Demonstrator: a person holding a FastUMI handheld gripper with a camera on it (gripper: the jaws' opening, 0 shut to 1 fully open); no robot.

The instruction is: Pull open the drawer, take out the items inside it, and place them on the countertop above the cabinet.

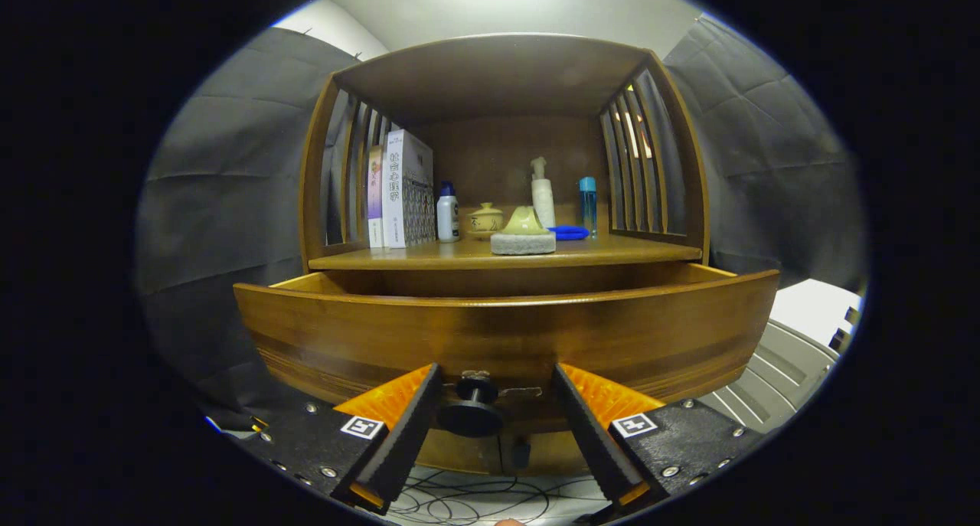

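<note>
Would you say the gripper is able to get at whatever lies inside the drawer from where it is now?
Probably not yet. The gripper sits low, fingers open either side of the knob, and the drawer front stands between it and the inside. It would likely need to lift over that front first.

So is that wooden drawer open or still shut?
Open. The drawer front stands out well ahead of the cabinet, its side walls showing behind it. The tool has its fingers spread either side of the knob, not pressing it.

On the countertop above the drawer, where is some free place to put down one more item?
The countertop is bare along its front right, between the sponge and the slatted side, and along the front left, ahead of the books. The back middle is crowded with bottles, a lidded pot and a blue dish. The gripper stands open around the drawer knob.
</note>
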